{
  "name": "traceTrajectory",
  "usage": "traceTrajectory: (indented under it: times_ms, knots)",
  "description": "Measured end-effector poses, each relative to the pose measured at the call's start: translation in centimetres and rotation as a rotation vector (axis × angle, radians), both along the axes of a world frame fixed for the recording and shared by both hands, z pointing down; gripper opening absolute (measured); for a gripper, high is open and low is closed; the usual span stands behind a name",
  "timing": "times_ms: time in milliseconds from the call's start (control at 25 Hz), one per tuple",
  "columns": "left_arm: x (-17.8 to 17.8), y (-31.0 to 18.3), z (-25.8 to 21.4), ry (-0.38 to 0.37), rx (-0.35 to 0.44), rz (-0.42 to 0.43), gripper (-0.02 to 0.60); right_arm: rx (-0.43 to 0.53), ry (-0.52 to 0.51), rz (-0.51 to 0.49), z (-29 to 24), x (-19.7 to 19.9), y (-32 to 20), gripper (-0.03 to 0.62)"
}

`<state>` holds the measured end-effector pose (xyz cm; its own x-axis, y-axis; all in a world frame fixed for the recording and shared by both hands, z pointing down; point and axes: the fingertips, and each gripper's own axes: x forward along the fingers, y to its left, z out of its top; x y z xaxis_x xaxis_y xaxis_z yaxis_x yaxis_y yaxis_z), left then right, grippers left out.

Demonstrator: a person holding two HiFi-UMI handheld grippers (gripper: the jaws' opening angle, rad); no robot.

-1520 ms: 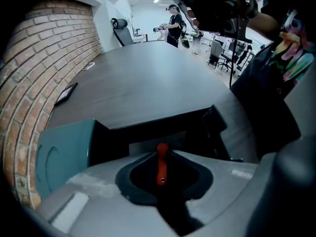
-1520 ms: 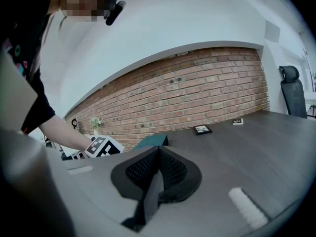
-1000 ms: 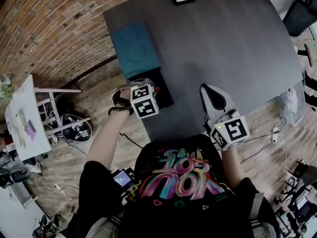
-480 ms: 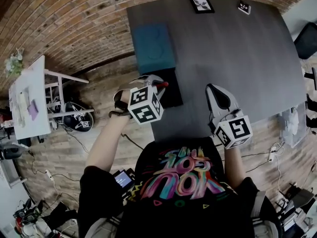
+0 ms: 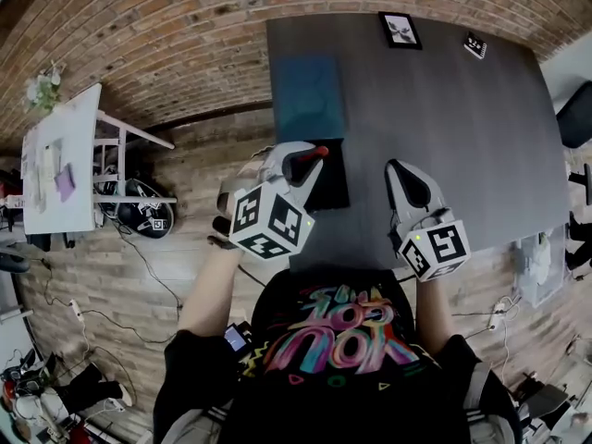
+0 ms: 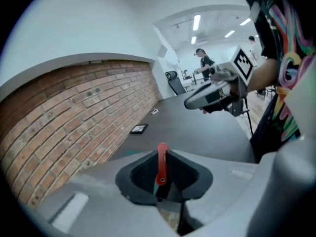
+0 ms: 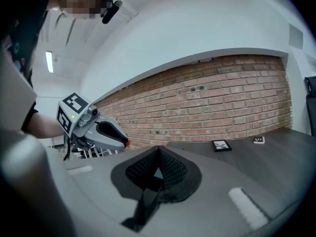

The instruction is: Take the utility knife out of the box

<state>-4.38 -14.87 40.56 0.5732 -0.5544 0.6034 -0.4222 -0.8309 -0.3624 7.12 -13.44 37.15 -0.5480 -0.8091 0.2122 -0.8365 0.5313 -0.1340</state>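
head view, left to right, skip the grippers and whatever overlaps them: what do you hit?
white side table → teal lid → picture frame → marker card

We see a red utility knife (image 6: 161, 163) between black pads on the pale grey left gripper (image 5: 314, 155). The right gripper (image 5: 396, 167) is the same grey. Each carries a white cube with black square markers. At the frame's centre the box (image 5: 333, 191) is black, and the flat piece (image 5: 308, 95) above it is teal. Both are on a charcoal table (image 5: 453, 118). At upper left, the brick wall (image 5: 157, 44) is reddish-brown with pale mortar lines.
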Motion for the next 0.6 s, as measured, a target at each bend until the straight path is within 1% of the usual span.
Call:
traceTrajectory:
  times_ms: [160, 280, 480, 600]
  knots:
    - [-1.5, -0.1, -2.7, 0.174, 0.026, -0.140, 0.054, 0.015, -0.003, 0.001, -0.6, -0.1, -0.5, 0.000]
    - [-2.7, 0.1, -3.8, 0.268, 0.043, -0.225, 0.054, 0.024, -0.006, 0.003, -0.9, 0.0, -0.7, 0.000]
    - [-3.8, 0.5, -6.3, 0.386, 0.101, -0.291, 0.054, 0.035, -0.008, 0.014, -1.3, 0.5, -1.1, 0.000]
    - [-4.6, 1.1, -6.7, 0.511, 0.078, -0.364, 0.054, 0.041, -0.009, 0.021, -1.7, 0.8, -1.2, 0.000]
